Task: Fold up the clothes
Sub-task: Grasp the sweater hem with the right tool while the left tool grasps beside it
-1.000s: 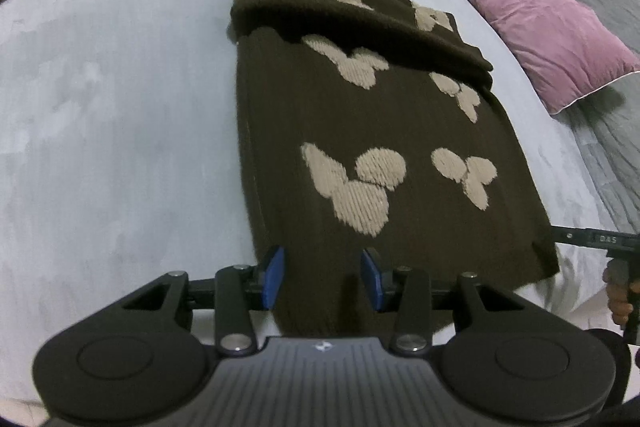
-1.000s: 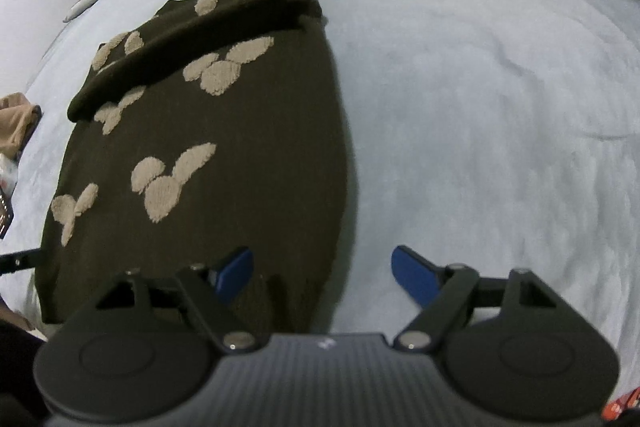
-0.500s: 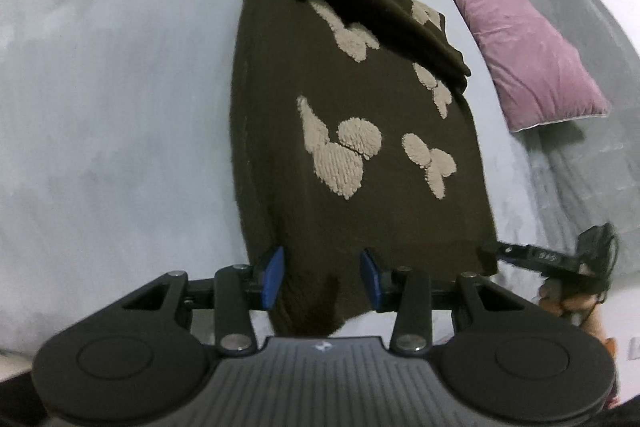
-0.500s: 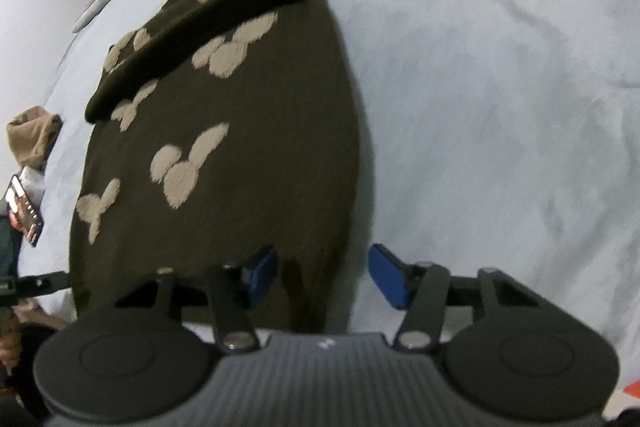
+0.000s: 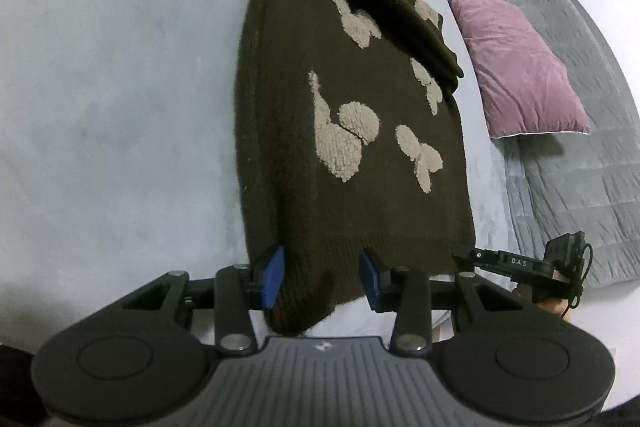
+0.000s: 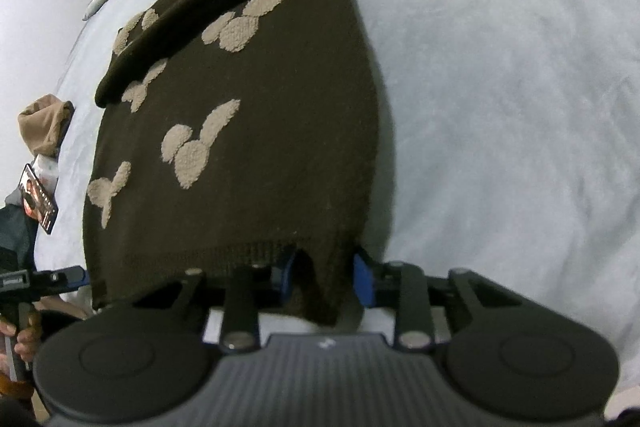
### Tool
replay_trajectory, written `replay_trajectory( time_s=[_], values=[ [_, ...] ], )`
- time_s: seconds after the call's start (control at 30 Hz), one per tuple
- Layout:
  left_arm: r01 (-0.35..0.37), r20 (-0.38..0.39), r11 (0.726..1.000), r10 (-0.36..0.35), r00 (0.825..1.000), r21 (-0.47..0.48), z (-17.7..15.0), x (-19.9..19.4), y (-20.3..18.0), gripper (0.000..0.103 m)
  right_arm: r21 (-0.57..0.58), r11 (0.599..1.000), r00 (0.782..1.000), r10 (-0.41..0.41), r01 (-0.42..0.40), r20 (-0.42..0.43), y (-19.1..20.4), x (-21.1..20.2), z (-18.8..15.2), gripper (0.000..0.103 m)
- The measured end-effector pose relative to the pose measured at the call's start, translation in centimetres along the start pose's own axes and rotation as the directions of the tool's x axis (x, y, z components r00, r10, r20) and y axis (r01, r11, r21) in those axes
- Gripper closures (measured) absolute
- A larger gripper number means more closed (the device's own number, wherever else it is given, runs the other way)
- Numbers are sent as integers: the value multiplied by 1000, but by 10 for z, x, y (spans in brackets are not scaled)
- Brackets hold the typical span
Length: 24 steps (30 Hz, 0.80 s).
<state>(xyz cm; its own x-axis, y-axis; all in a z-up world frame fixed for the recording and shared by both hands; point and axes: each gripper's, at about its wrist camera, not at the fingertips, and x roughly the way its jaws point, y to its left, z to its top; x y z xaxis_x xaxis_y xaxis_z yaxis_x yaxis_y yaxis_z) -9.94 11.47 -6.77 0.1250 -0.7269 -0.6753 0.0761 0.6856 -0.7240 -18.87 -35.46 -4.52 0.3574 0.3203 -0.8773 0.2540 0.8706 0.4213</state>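
Both tools are gripping the hem of the brown sweater [image 5: 352, 131] lying on the bed [image 5: 120, 87], the left tool [image 5: 322, 277] and right tool [image 6: 324, 277] each clamped on a corner, probably to fold it up evenly toward the collar.

Both wrist cameras sit close behind their tools at the hem, facing 12 o'clock along the sweater [image 5: 344, 115] [image 6: 248, 131], their shared subject.
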Motion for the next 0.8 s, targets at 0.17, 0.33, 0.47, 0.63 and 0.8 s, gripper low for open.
replay_trajectory(
  time_s=[0.17,0.33,0.47,0.63,0.8],
  values=[
    [-72,-16,997,73,997,6,1,-11,0,64,-2,1000,1000,4,-4,-4,-1,0,0,74],
    [-121,-43,992,121,992,22,-1,-4,2,64,-1,1000,1000,7,-7,-9,0,2,1,70],
    [-47,-43,998,45,998,-37,-3,2,10,64,0,1000,1000,10,-10,-10,1,3,2,70],
    [8,-68,996,-14,998,-84,-6,9,17,90,6,1000,1000,26,-26,-10,0,4,1,77],
    [59,-58,994,-64,996,-92,-7,5,13,94,30,996,996,80,-81,26,-5,-4,-2,92]
  ],
)
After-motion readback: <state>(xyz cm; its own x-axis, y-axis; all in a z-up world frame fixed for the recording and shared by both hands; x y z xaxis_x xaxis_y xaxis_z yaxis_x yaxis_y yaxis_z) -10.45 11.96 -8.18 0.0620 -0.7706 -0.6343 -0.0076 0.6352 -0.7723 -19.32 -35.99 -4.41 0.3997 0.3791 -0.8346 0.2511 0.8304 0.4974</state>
